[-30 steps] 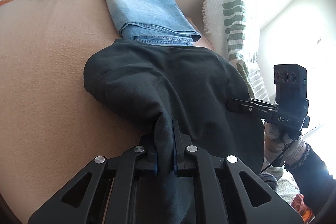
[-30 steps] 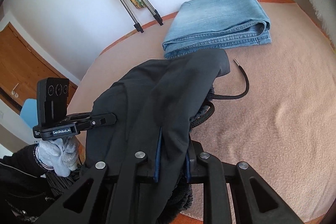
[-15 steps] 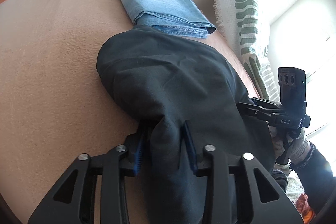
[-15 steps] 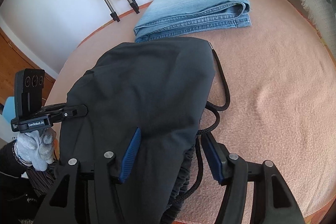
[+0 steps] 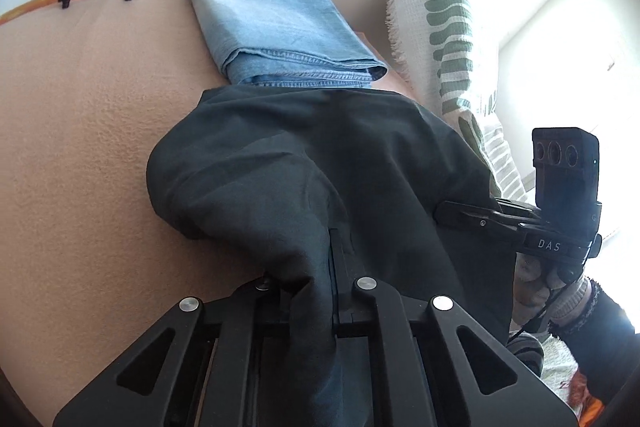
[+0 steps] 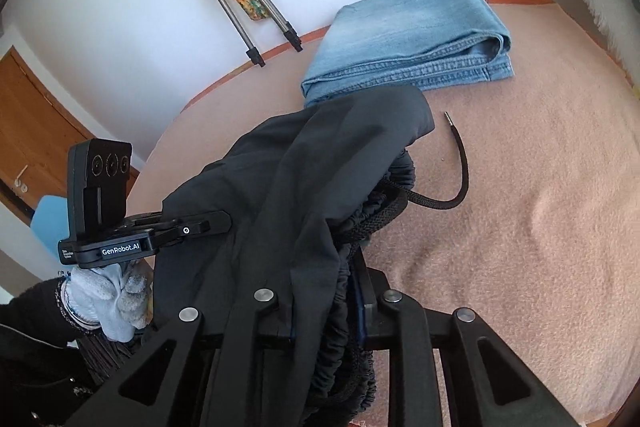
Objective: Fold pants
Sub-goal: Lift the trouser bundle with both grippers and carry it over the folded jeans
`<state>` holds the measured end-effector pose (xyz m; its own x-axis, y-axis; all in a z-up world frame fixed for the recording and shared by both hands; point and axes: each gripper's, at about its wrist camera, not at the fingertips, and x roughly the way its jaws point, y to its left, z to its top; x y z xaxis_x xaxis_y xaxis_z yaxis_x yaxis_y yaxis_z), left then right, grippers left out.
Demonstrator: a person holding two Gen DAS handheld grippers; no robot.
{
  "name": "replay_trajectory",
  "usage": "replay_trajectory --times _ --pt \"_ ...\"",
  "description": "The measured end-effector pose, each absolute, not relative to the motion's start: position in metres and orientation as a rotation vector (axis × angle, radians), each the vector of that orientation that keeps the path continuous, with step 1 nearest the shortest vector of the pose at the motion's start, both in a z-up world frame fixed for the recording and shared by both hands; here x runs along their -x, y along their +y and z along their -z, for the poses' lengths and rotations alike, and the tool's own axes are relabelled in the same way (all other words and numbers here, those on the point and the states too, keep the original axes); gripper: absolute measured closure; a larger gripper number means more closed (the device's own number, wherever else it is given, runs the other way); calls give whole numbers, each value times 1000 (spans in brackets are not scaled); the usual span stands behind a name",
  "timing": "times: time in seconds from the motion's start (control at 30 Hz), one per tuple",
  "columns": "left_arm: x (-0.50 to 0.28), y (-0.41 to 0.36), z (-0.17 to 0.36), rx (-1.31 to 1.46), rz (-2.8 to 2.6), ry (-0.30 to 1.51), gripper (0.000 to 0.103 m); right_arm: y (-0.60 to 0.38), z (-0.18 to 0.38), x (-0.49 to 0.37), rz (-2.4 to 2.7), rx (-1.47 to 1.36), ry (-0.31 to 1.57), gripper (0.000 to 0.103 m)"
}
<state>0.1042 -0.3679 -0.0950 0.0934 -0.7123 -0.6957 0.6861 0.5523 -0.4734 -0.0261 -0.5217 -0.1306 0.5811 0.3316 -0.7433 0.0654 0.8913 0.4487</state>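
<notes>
A: Where are the black pants (image 5: 340,167) lying?

B: On the peach blanket (image 5: 88,147), bunched in a heap; the near end of the heap is lifted into both tools, the far edge touches or overlaps the folded blue jeans (image 5: 280,27) at twelve o'clock in the left wrist view.

A: And the left gripper (image 5: 320,291)?

B: Its jaws have just been closing; they are together on a ridge of the dark cloth, which runs between the pads and drapes down over the frame toward six o'clock.

A: The right gripper (image 6: 324,311)?

B: Its jaws have also just been closing; they pinch the gathered elastic waistband (image 6: 344,307) of the pants, with folds of cloth draped over the left finger.

A: Anything loose?

B: A black drawstring (image 6: 448,195) curls out from the waist onto the blanket toward two o'clock in the right wrist view; its tip lies apart from the jeans.

A: What else is in view?

B: Tripod legs (image 6: 240,7) lean against the white wall at eleven o'clock; a green-patterned pillow (image 5: 448,27) stands at two o'clock in the left wrist view; a gloved hand (image 6: 112,303) grips the handle of the left tool at eight o'clock in the right wrist view.
</notes>
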Motion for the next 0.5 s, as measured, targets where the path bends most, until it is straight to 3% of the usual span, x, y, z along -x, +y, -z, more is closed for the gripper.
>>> replay_trajectory --times 0.5 --pt "-92 -367 13 -63 1093 805 96 -500 36 44 -104 -283 772 86"
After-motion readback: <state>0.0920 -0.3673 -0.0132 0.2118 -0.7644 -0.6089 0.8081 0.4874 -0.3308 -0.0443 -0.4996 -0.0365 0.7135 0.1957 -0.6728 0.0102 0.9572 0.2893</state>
